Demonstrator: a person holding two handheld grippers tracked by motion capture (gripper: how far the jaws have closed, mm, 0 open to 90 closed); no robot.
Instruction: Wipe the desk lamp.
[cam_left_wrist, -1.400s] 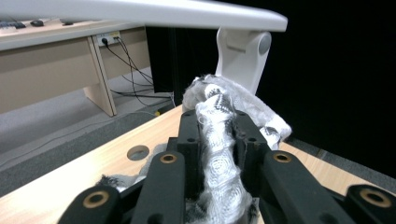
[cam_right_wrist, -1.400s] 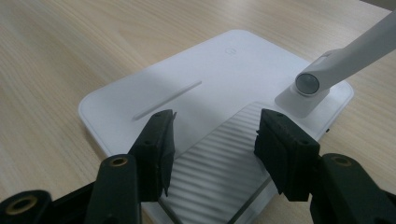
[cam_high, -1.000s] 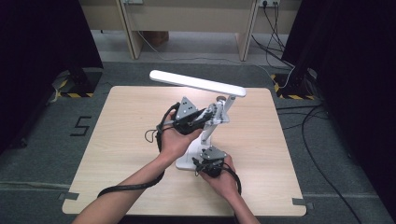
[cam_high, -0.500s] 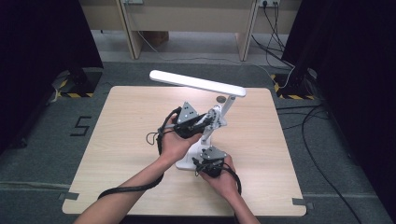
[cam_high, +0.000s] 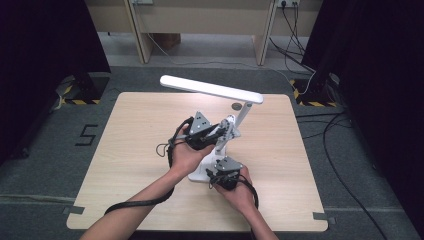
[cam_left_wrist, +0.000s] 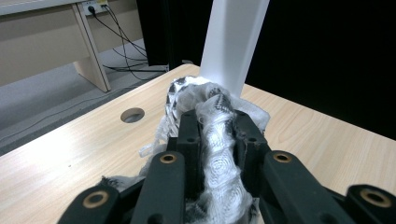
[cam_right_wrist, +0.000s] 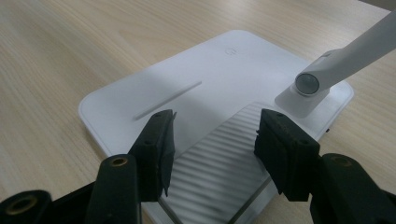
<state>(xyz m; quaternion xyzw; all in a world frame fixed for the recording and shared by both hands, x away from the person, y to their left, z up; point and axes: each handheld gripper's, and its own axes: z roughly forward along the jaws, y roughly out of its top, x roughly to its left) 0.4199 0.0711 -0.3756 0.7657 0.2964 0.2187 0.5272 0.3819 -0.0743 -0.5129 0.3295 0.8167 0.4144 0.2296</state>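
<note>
Your left claw (cam_left_wrist: 217, 140) grips the cloth (cam_left_wrist: 210, 112) against the lamp (cam_high: 220, 135); your right claw (cam_right_wrist: 212, 135), wide open, only rests on its base (cam_right_wrist: 187, 88). Push hard and it tips.

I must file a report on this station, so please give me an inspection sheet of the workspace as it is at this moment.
Surface: light wooden table with a round cable hole.
Job's things: white desk lamp, its flat base on the table; a white-and-black cloth pressed at the lamp's arm.
Clutter: nothing seen.
Grippers: left gripper shut on the cloth; right gripper open, jaws low over the ribbed part of the base.
Cables: a black cable trails from the left gripper; more cables lie on the floor at right.
Surroundings: grey floor, wooden desk legs behind, black curtains at both sides.
</note>
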